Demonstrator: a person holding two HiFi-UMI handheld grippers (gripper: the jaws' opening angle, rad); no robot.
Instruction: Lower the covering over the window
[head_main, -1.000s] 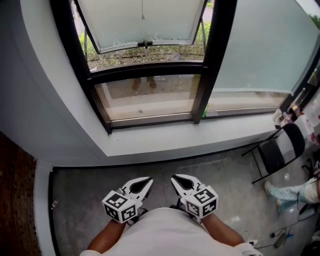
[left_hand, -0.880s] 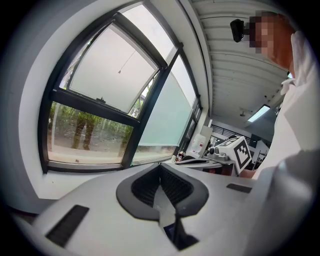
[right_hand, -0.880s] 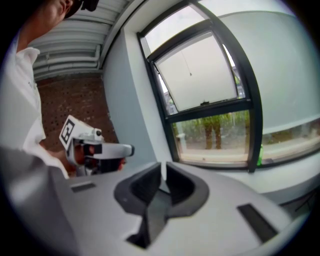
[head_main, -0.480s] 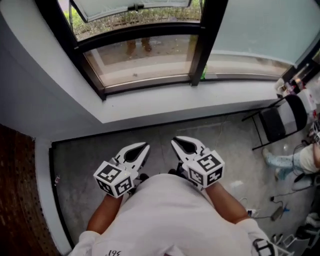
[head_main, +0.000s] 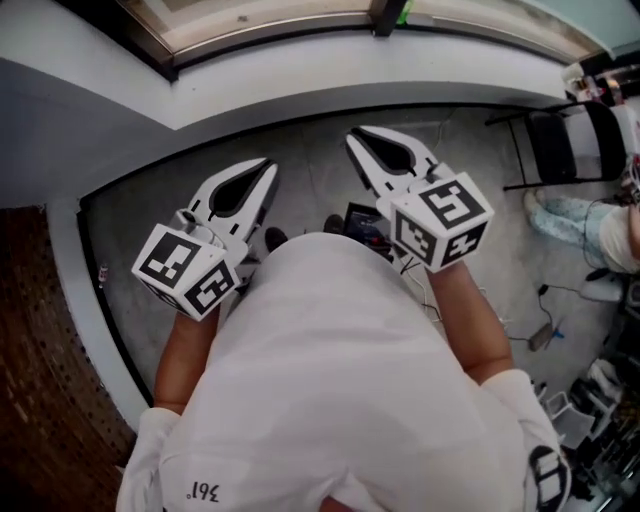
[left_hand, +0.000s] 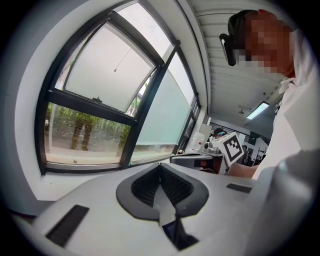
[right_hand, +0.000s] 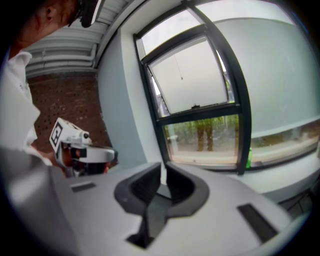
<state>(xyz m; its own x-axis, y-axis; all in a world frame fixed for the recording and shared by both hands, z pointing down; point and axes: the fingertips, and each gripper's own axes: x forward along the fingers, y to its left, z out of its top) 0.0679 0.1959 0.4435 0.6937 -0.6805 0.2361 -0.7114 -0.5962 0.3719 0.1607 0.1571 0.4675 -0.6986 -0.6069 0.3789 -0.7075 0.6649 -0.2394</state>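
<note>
The left gripper (head_main: 258, 178), jaws closed on nothing, is held out at the person's waist with the forearm bent. The right gripper (head_main: 365, 140), likewise closed and empty, sits beside it. Both point toward the window (left_hand: 95, 107), whose white covering (left_hand: 107, 67) fills the upper pane.

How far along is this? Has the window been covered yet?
Nothing looks done: the lower pane of the window is bare, with trees showing through. In hand: nothing. The left gripper and right gripper have their jaws shut and empty, short of the window. Left to do: probably reach the thin cord hanging by the upper pane and pull the covering down.
</note>
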